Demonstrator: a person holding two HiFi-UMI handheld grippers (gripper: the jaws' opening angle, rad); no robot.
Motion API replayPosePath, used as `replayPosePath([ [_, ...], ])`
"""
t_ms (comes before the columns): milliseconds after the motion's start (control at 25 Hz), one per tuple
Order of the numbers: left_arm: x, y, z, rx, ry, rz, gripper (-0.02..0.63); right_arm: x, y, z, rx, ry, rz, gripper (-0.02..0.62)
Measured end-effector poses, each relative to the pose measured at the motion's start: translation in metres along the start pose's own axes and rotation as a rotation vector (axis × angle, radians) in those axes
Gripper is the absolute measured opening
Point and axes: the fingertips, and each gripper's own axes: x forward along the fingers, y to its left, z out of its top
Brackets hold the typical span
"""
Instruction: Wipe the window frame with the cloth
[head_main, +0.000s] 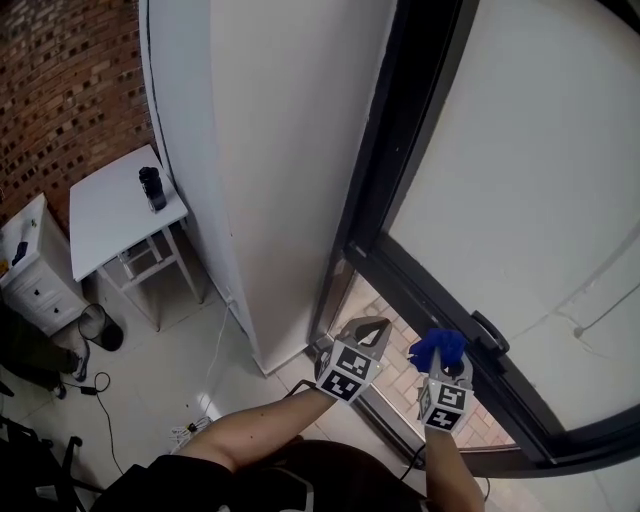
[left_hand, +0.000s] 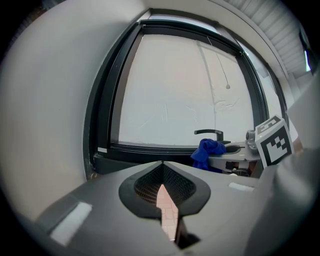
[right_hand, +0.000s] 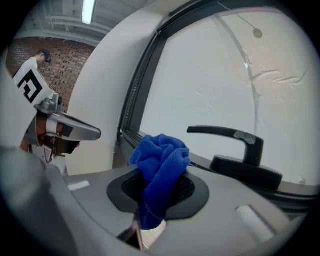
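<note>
A bunched blue cloth (head_main: 438, 346) is pinched in my right gripper (head_main: 447, 356), which is shut on it. The cloth (right_hand: 160, 167) sticks out past the jaws, just short of the black window frame's (head_main: 420, 290) bottom rail and its black handle (right_hand: 235, 137). To the left of it my left gripper (head_main: 371, 323) hovers near the frame's lower left corner (left_hand: 102, 155), shut with nothing in it (left_hand: 161, 165). In the left gripper view the cloth (left_hand: 206, 152) and right gripper (left_hand: 235, 150) show at the right, below the handle (left_hand: 210, 133).
A wide white wall panel (head_main: 270, 180) stands left of the frame. Further left are a small white table (head_main: 110, 225) with a black bottle (head_main: 153, 188), a white drawer unit (head_main: 30, 270) and cables (head_main: 190, 430) on the tiled floor. Brick paving (head_main: 400, 365) lies under the grippers.
</note>
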Motion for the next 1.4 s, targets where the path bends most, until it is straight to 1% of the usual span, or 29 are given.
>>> replayPosePath([
  [120, -0.001, 0.013, 0.000, 0.002, 0.002, 0.010, -0.006, 0.011, 0.010, 0.007, -0.003, 0.000, 0.010, 0.081],
  [320, -0.002, 0.036, 0.000, -0.024, -0.007, 0.047, -0.006, 0.029, 0.027, 0.012, -0.016, 0.015, 0.042, 0.081],
  [520, -0.003, 0.056, -0.005, -0.049, 0.005, 0.095, -0.006, 0.049, 0.048, 0.020, -0.022, 0.022, 0.078, 0.081],
  [680, -0.001, 0.071, -0.003, -0.054, 0.010, 0.130, -0.006, 0.066, 0.065, 0.028, -0.024, 0.017, 0.115, 0.081],
  [760, 0.000, 0.076, -0.001, -0.052, 0.010, 0.147, -0.006, 0.071, 0.071, 0.028, -0.039, 0.023, 0.125, 0.081],
  [880, -0.004, 0.093, 0.003, -0.049, 0.011, 0.193, -0.007, 0.082, 0.085, 0.036, -0.070, 0.031, 0.134, 0.081],
  [1000, -0.006, 0.103, 0.005, -0.049, 0.016, 0.221, -0.006, 0.090, 0.095, 0.040, -0.056, 0.035, 0.158, 0.081],
  [1200, -0.009, 0.119, 0.004, -0.059, 0.023, 0.279, -0.006, 0.107, 0.113, 0.047, -0.076, 0.039, 0.191, 0.081],
  [1400, -0.015, 0.136, 0.002, -0.066, 0.027, 0.306, -0.006, 0.121, 0.128, 0.049, -0.058, 0.054, 0.214, 0.081],
])
